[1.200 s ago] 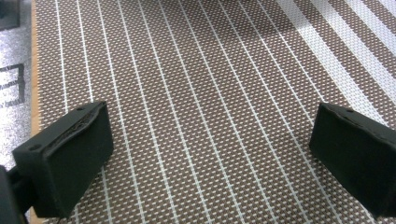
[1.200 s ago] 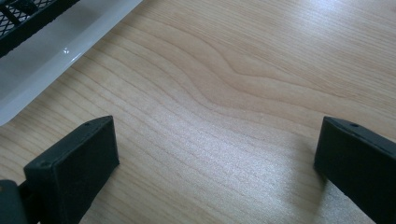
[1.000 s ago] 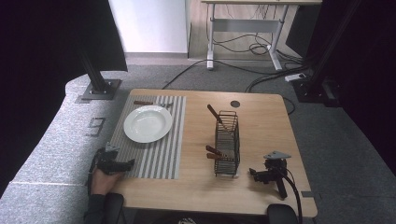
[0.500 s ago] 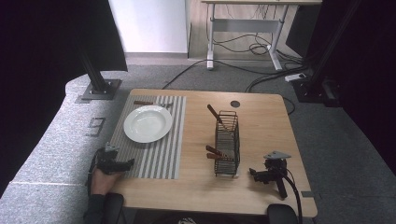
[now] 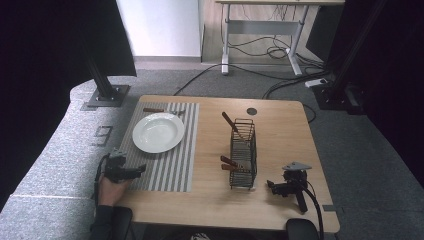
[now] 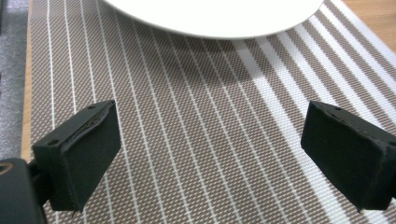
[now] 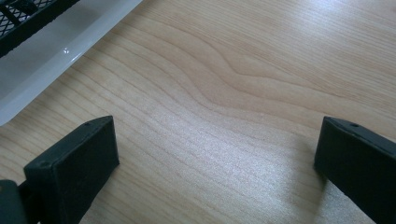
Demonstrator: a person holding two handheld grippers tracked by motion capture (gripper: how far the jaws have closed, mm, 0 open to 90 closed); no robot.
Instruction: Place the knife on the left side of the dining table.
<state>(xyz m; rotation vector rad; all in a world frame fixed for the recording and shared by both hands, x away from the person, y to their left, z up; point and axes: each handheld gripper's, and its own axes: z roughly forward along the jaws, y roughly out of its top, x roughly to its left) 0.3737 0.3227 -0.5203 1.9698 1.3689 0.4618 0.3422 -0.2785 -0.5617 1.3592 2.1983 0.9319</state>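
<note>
I am working over a pale wood tabletop (image 5: pixel 280 135) with rounded corners, standing on grey carpet (image 5: pixel 350 150); black curtains hang at both sides, a white wall panel stands at the back, and a second desk (image 5: pixel 260 30) with loose cables under it sits beyond.

My left tool (image 5: pixel 131 171) rests at the near left edge, its jaws wide apart and holding nothing; in the left gripper view its pads (image 6: pixel 79 154) stand over a striped mat (image 6: pixel 196 140), with the rim of one white plate (image 6: pixel 215 18) just ahead. My hand (image 5: pixel 111 189) shows under it in the high view.

My right tool (image 5: pixel 274 187) lies at the near right, jaws likewise spread and empty over bare wood (image 7: pixel 224 93). Ahead and to its left is one black wire rack (image 5: pixel 243 152) on a pale tray (image 7: pixel 60 56), near but apart from the tool.

By count: one mat, one plate, one rack, two tools. I count three brown-handled utensils (image 5: pixel 229 120) in the rack, one upright and tilted, two low; what kind they are I cannot tell. One more brown-handled piece (image 5: pixel 154 110) lies on the mat beyond the plate. One dark round port (image 5: pixel 251 111) sits at the far edge.
</note>
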